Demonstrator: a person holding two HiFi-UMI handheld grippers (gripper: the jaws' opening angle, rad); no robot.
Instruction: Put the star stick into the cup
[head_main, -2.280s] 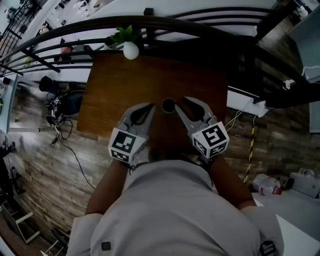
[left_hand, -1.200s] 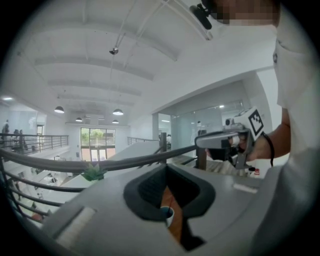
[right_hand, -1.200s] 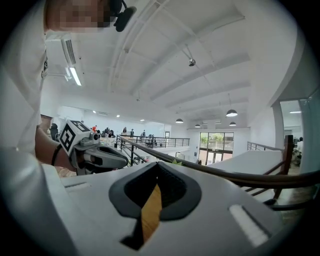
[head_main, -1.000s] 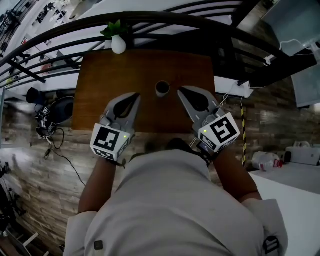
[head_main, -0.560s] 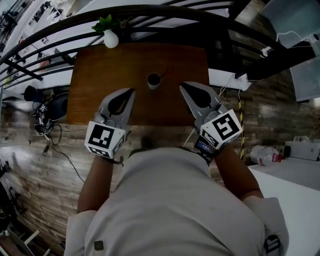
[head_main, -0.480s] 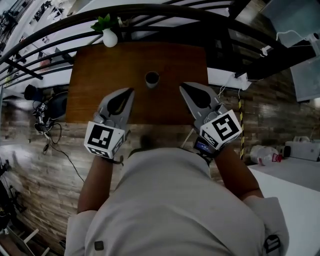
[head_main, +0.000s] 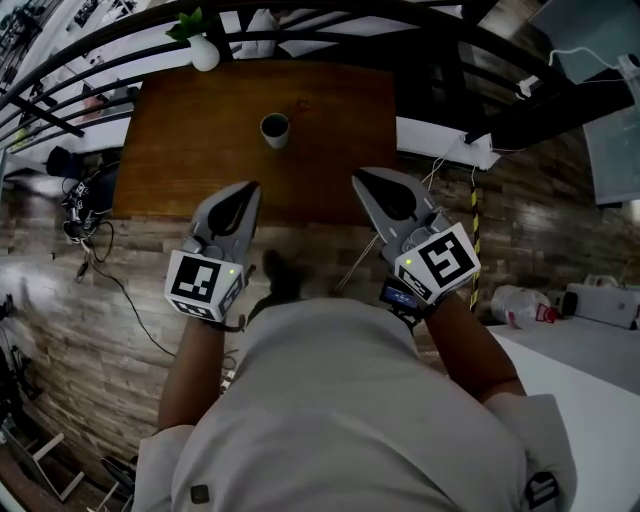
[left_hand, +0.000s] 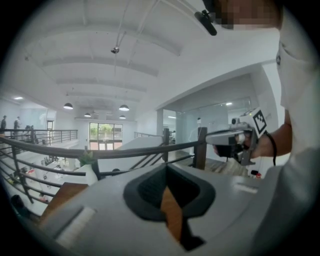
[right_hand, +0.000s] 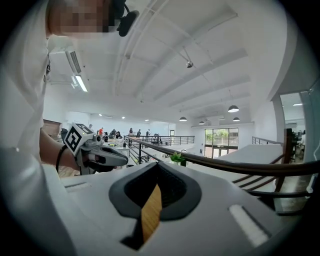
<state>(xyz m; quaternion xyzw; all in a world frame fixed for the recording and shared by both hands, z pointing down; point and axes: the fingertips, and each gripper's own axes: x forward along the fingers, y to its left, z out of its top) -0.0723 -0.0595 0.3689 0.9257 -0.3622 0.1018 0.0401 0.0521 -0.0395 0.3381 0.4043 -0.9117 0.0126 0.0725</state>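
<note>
A small white cup (head_main: 274, 128) stands upright on the brown wooden table (head_main: 190, 150), toward its far middle. A tiny reddish thing (head_main: 303, 103) lies just beyond the cup; it is too small to tell if it is the star stick. My left gripper (head_main: 250, 187) and right gripper (head_main: 357, 177) hover side by side at the table's near edge, well short of the cup. Both are shut with nothing in them. The left gripper view shows its own jaws (left_hand: 166, 166) closed and the right gripper (left_hand: 235, 142) beside them. In the right gripper view its jaws (right_hand: 157, 165) are closed too.
A white vase with a green plant (head_main: 203, 50) stands at the table's far left corner. A dark curved railing (head_main: 330, 15) runs behind the table. Cables (head_main: 85, 215) lie on the wood-pattern floor to the left, and a plastic bottle (head_main: 520, 305) lies to the right.
The table and cup have slid up and away in the head view. Both grippers, still shut, now hang at the near edge instead of over the tabletop.
</note>
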